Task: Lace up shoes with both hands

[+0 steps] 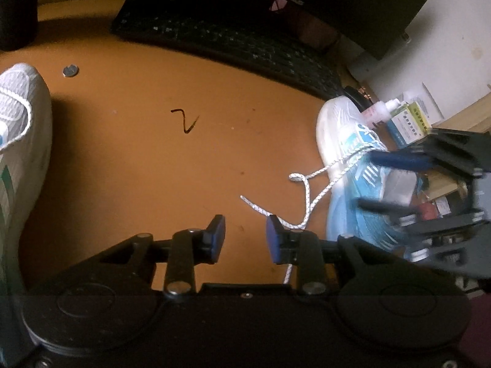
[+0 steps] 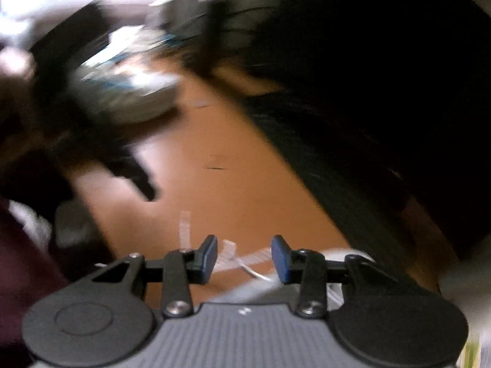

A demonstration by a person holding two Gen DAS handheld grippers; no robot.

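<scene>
In the left wrist view a white and blue shoe [image 1: 343, 141] lies on the orange table [image 1: 153, 168] at the right. Its white speckled lace [image 1: 307, 196] trails loose across the table and passes behind the right fingertip [image 1: 276, 239] of my left gripper [image 1: 245, 239]. That gripper is open with only bare table between its pads. My right gripper [image 1: 389, 182] hovers blurred over the shoe's blue middle. In the blurred right wrist view my right gripper [image 2: 244, 259] stands open, with the lace [image 2: 230, 253] lying on the table beyond the gap. A second white shoe [image 1: 21, 138] lies at the left.
A black keyboard [image 1: 230, 40] runs along the back of the table under a dark monitor. Small bottles and boxes [image 1: 408, 116] crowd the right edge behind the shoe. A small round metal disc [image 1: 70, 70] and a dark scribble mark [image 1: 184, 119] sit on the orange surface.
</scene>
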